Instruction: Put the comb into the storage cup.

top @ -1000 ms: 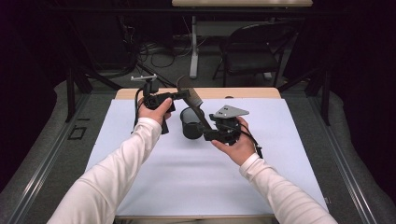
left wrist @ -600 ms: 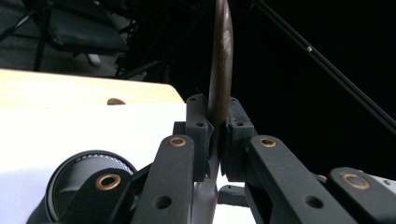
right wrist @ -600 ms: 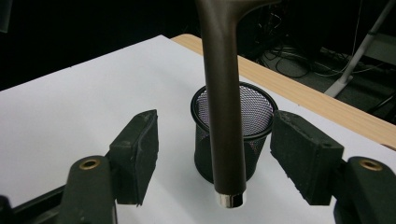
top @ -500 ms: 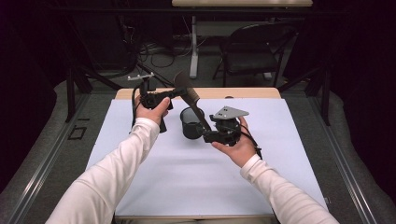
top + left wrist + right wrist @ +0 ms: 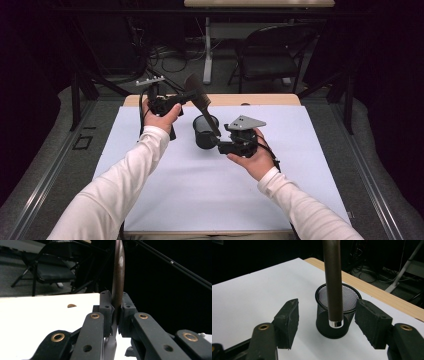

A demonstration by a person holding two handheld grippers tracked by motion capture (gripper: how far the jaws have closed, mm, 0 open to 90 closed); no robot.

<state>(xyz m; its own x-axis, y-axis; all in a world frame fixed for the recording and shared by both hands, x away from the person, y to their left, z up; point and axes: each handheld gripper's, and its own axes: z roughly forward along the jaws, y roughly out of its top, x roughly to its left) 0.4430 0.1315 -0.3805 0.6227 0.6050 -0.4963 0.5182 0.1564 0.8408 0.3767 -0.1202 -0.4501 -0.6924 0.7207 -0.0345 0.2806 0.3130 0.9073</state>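
Observation:
My left gripper [image 5: 180, 99] is raised over the far left of the white sheet [image 5: 210, 190] and is shut on a dark brown brush [image 5: 196, 92] near its head. The brush handle slants down to the right past a black mesh cup [image 5: 204, 132]. In the left gripper view the jaws [image 5: 115, 296] pinch the brush [image 5: 118, 277] edge-on. My right gripper [image 5: 219, 145] sits beside the cup. In the right gripper view its jaws [image 5: 327, 303] stand apart around the handle [image 5: 333, 277], whose silver tip hangs free; they have just been closing slightly. The cup [image 5: 323, 322] stands upright behind.
A wooden table edge [image 5: 270, 99] borders the sheet at the far side. A black folding chair [image 5: 270, 55], cables and stand legs fill the dark floor beyond. Metal rails [image 5: 50, 170] run along both sides of the table.
The left hand has lifted the brush a little and shifted it slightly left. The right hand and the cup stay where they were.

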